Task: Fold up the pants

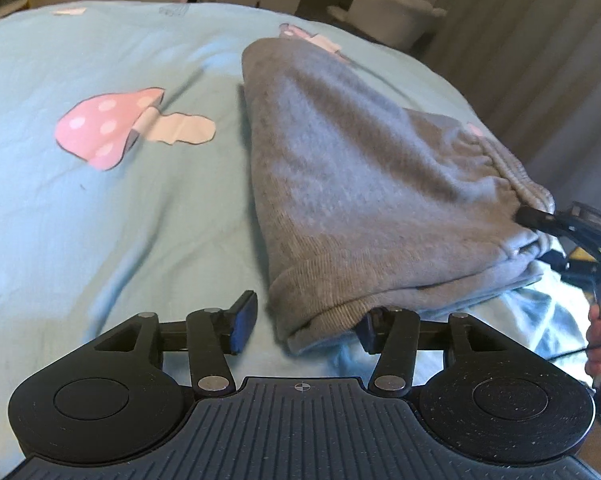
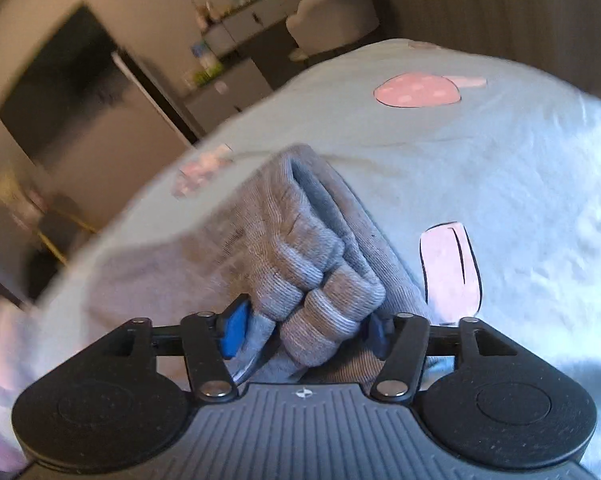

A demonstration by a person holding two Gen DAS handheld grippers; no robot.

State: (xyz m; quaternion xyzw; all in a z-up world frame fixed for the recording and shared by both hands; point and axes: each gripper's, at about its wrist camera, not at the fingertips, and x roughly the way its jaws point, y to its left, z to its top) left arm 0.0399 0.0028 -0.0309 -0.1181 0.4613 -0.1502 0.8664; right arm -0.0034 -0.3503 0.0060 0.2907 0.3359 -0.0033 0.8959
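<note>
Grey pants [image 1: 352, 184] of soft, fleecy knit are seen lying folded into a thick, roughly triangular bundle on a bed [image 1: 100, 208] covered by a smooth pale-blue sheet printed with pink, white-spotted mushrooms [image 1: 112, 128]. A ribbed cuff [image 1: 320, 312] forms the rounded near corner of the bundle, and its layered edges are stacked along the right side.

In the left wrist view, the left hand-held gripper [image 1: 306, 326] is held wide: its blue-padded left finger [image 1: 244, 322] stands free over the sheet, while the other finger is partly hidden under the cuff's edge. No cloth is pinched between the two.

The right hand-held gripper [image 2: 304, 330] is seen in its own view with a bunched, ribbed wad of the pants [image 2: 320, 280] lying between its blue pads [image 2: 234, 330]. The fabric there is gathered into fat rolled ridges, and both pads appear to be pressed against it. From the left view, the dark tip of this gripper [image 1: 540, 218] is seen meeting the bundle's right edge by the gathered waistband [image 1: 512, 168].

Beyond the bed, grey drawers [image 2: 236, 76] and a padded pale chair [image 2: 332, 12] are made out, blurred.
</note>
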